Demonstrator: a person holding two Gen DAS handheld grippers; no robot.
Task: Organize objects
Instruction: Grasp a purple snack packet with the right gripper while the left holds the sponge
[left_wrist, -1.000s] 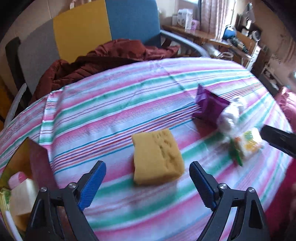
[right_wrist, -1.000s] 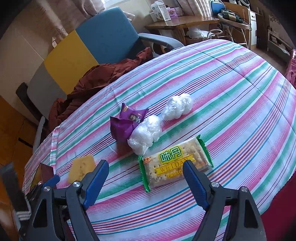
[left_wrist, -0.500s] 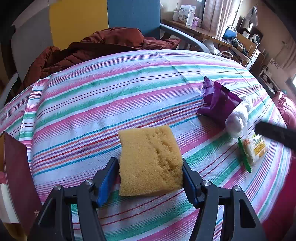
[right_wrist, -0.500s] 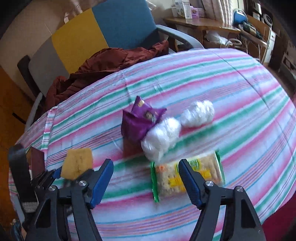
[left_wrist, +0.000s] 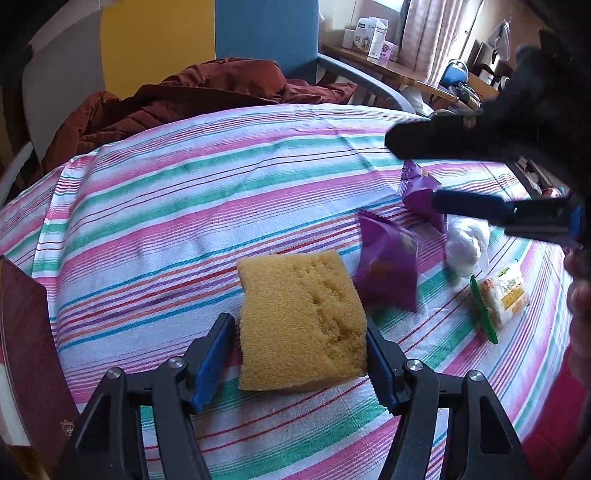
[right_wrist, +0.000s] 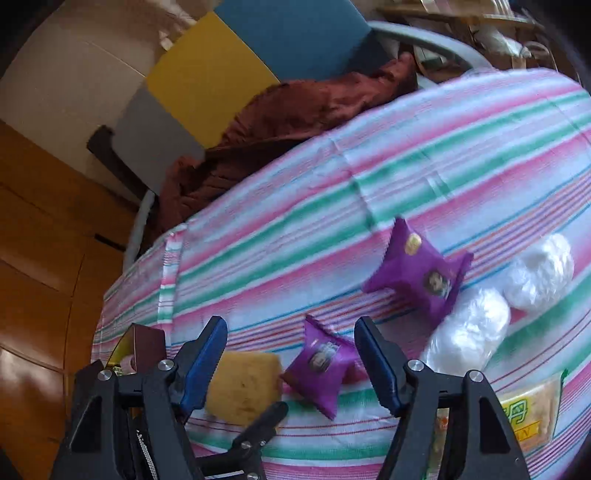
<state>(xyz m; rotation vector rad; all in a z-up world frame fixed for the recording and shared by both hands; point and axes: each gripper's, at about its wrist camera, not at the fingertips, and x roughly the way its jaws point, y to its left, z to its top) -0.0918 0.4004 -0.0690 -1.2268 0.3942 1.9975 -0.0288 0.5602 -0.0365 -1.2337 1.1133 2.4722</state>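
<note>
Yellow sponge (left_wrist: 301, 319) sits on striped table (left_wrist: 184, 206), near its front edge, btwn the left gripper (left_wrist: 299, 354) fingers. Both pads touch its sides; log has them easing apart a bit, w/ sponge still clamped. Soft, light, squashy, so grip mid-sides, not corners. Right gripper (right_wrist: 288, 360) fingers closing around small purple packet (right_wrist: 321, 365), not touching yet. Packet's crinkly, prob slippery; take it across the middle.

A striped tablecloth (left_wrist: 184, 206) in pink, green and white fills the middle of both views. At the upper left, a rust-brown jacket (left_wrist: 192, 96) lies bunched on a chair (left_wrist: 266, 33) with yellow, blue and grey panels. A wooden shelf (left_wrist: 406, 74) with boxes sits upper right.
</note>
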